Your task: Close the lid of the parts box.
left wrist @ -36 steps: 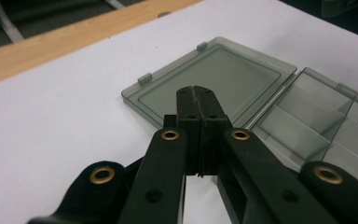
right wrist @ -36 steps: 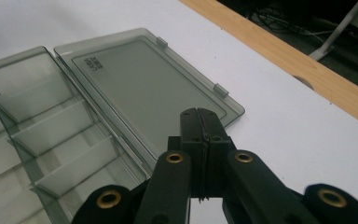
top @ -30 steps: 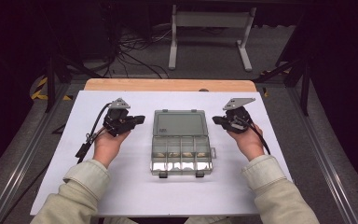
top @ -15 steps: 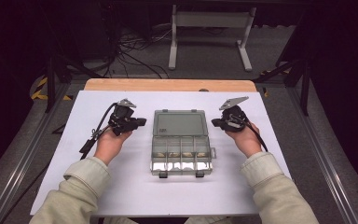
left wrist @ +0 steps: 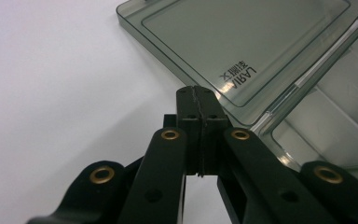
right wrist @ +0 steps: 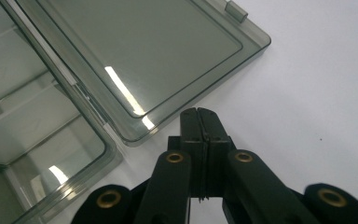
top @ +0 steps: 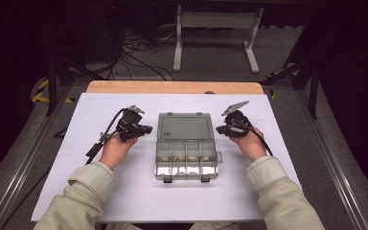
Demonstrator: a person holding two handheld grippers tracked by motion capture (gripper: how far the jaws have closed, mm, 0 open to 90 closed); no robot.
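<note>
both hand-held grippers [top: 146,129] [top: 219,129] sank beside box [top: 186,143]

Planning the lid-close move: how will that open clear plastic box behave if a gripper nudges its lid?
The lid looks thin, rigid and glossy, so shut jaws may slip on it. The box seems light and could slide on the smooth white table rather than hinge.

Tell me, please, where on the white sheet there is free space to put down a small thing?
The white sheet is bare in front of the open organizer box, between the sleeves, and along its far strip behind the lid. The corners are free too. It is crowded beside the box, where the left gripper and right gripper flank the lid.
</note>
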